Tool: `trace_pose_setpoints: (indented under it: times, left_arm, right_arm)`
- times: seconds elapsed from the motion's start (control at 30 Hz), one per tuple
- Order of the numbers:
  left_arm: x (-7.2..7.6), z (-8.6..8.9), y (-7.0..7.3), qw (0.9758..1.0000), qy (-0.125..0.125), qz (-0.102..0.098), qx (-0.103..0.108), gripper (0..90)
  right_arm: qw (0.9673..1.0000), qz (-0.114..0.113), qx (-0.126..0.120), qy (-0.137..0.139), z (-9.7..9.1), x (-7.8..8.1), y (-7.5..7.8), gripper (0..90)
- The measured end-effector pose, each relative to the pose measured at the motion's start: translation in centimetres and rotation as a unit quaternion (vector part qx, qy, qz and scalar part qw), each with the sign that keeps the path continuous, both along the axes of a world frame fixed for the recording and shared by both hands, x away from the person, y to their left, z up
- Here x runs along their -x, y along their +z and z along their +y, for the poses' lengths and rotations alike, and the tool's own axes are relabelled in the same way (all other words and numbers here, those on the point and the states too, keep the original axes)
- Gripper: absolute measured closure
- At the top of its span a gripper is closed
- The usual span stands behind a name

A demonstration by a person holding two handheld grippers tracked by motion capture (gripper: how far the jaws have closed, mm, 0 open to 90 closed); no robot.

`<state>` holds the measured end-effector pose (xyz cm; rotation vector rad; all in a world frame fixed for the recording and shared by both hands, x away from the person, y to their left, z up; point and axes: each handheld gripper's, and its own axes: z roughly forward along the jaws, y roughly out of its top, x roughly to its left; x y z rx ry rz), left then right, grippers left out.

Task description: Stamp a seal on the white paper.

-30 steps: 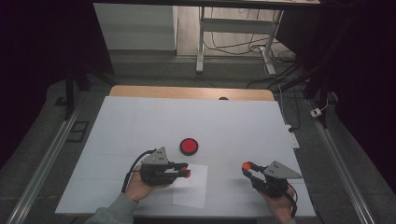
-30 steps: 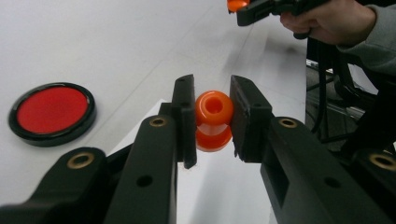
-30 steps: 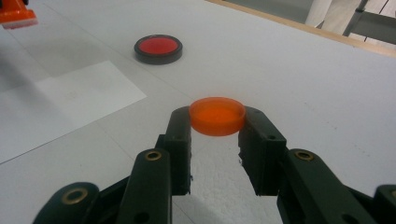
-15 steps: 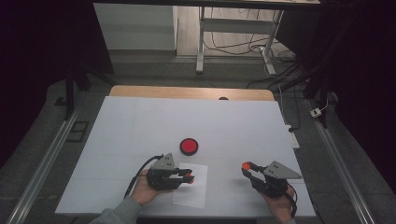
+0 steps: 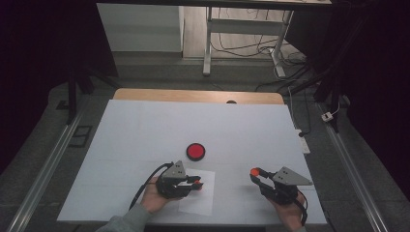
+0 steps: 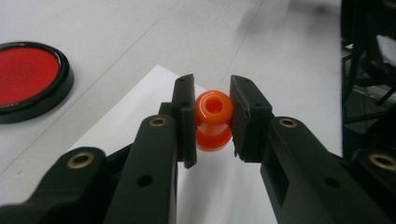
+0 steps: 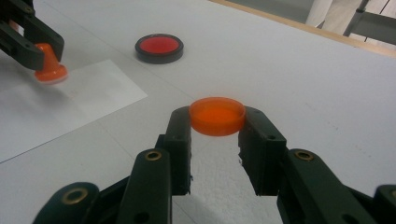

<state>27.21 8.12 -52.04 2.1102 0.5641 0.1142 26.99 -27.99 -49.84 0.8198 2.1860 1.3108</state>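
Gripping the orange stamp [image 6: 213, 120], the left gripper [image 6: 213, 116] overhangs paper [image 6: 140, 100].

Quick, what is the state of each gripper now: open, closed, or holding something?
Left gripper: closed on the orange stamp, above the white paper.
Right gripper: closed on the orange cap.

- Table [image 5: 145, 130]: rectangular, with a white top; a strip of bare wood shows along the far edge.
- Sheet of paper [image 5: 199, 203]: white, lying flat on the table near the front edge, left of centre.
- Ink pad [image 5: 196, 152]: round, red with a black rim, resting on the table just beyond the sheet of paper, apart from it.
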Motion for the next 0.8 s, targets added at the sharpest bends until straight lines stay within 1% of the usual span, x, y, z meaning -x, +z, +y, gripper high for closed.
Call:
trace_pose_setpoints:
  times: [0.13,0.63,0.8]
  left_arm:
    - [-0.1,0.0,-0.1,1.0000,0.006,-0.003,0.001,73.1]
    - [-0.5,-0.4,-0.9,0.9998,0.010,-0.001,-0.017,73.1]
    - [-0.4,-0.5,-1.1,0.9997,0.010,-0.005,-0.022,73.1]
  right_arm:
    - [1.0000,0.001,-0.001,0.000,0.0,0.1,0.0,64.8]
    - [1.0000,0.000,0.000,0.000,0.0,0.0,0.0,64.8]
    - [1.0000,0.001,0.000,0.001,0.0,0.0,0.0,64.7]
